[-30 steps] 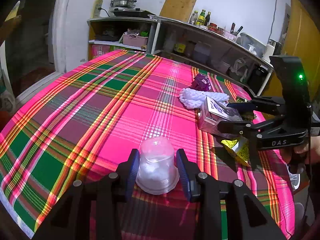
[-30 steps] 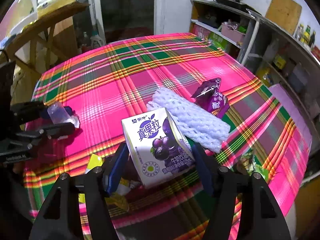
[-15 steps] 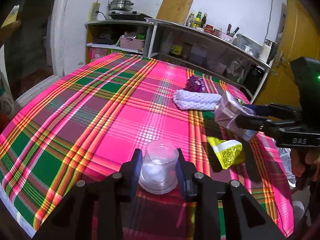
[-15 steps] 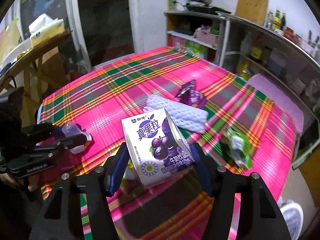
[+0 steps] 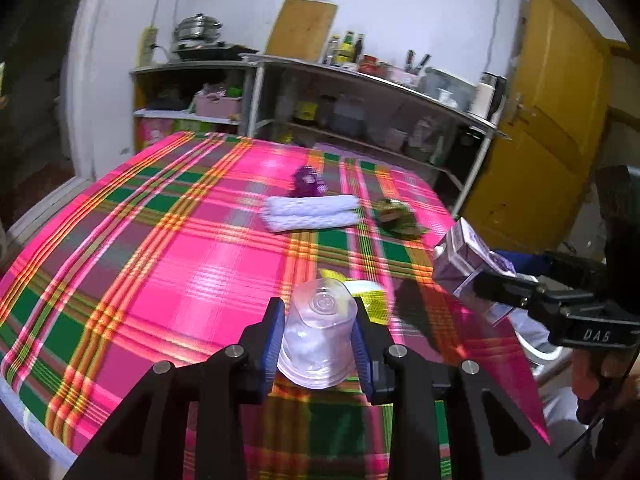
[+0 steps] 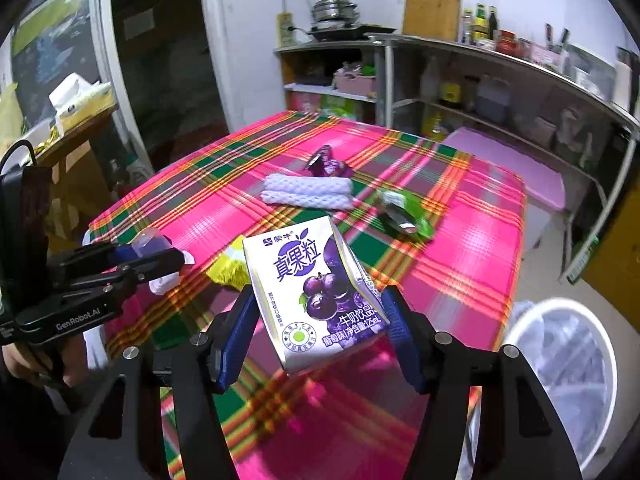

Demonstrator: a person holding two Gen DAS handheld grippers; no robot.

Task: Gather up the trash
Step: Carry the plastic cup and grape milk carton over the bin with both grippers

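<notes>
Inside clear cup [image 5: 318, 344], white wad [image 5: 308, 350]

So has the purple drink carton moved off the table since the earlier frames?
Yes. The purple drink carton, clamped in the right gripper, has shifted from over the tablecloth toward the white bin.

- Clear, thin plastic cup [image 5: 318, 340], glossy, smooth, upturned, pinched between ribbed blue pads [image 5: 273, 336] of the matt black plastic left hand-held gripper [image 5: 318, 344].
- Glossy printed carton [image 6: 316, 296] of coated paperboard, creased along one edge, clamped in the right hand-held gripper [image 6: 316, 332], likewise matt black with silvery metal bolt heads.
- Woven plaid cloth [image 5: 180, 264] over the surface, faintly sheeny under the light.
- White foam netting [image 6: 306, 194], soft and dimpled.
- Shiny crinkled wrappers: purple [image 6: 326, 162], green [image 6: 406, 216], yellow [image 6: 228, 266].
- Bare wooden board [image 6: 431, 6], matt.
- Polished metal pot [image 6: 333, 9].
</notes>
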